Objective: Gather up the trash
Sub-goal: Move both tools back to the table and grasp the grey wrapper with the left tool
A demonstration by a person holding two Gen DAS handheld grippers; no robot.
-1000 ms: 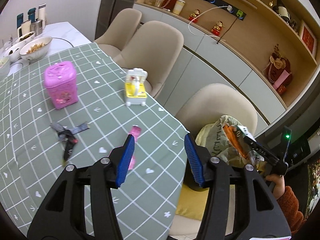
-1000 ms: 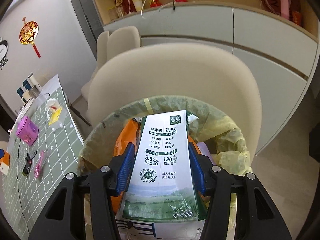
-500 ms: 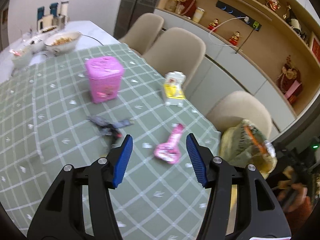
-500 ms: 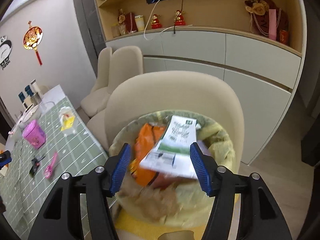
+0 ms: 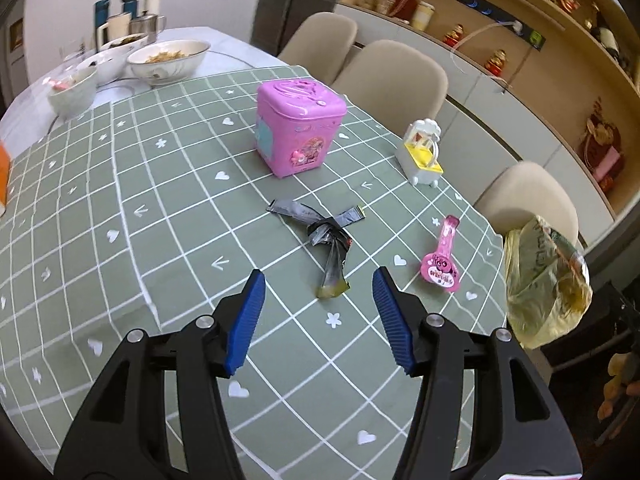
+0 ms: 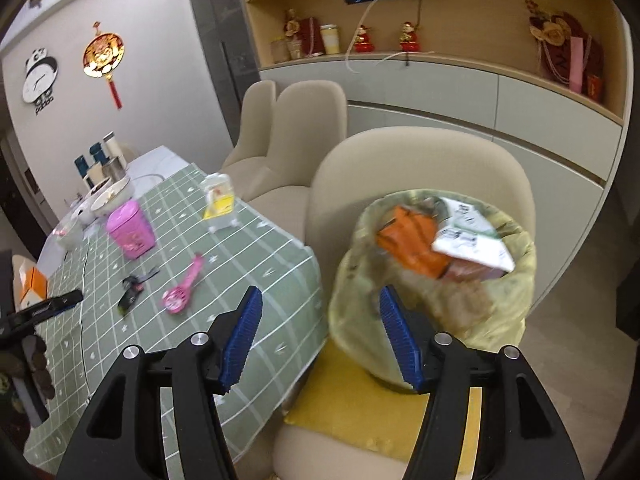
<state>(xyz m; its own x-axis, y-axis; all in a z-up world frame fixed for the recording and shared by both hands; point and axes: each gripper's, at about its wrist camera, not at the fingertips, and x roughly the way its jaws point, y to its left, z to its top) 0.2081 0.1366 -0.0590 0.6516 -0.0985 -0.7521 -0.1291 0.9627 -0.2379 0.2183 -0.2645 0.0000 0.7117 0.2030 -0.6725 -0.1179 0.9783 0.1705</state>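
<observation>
A crumpled dark grey wrapper [image 5: 326, 235] lies on the green checked tablecloth [image 5: 168, 216], just ahead of my open, empty left gripper [image 5: 318, 290]. A pink wrapper [image 5: 442, 258] lies to its right near the table edge. Both also show in the right wrist view, grey [image 6: 134, 286] and pink [image 6: 182, 292]. My right gripper [image 6: 320, 308] is open and empty, between table and bin. The yellow-lined trash bin [image 6: 432, 288] stands on a chair and holds the white milk carton [image 6: 472, 236] and an orange packet [image 6: 416, 240]. The bin bag shows in the left view [image 5: 540, 284].
A pink tin box [image 5: 298, 126] and a white-yellow toy [image 5: 422, 156] stand on the table. Bowls [image 5: 168, 60] and cups sit at the far end. Beige chairs [image 5: 392, 80] line the right side. An orange box [image 6: 30, 284] sits at the table's near left.
My right gripper opened and let the milk carton drop into the bin, then drew back. My left gripper swung left over the table and now faces the grey wrapper.
</observation>
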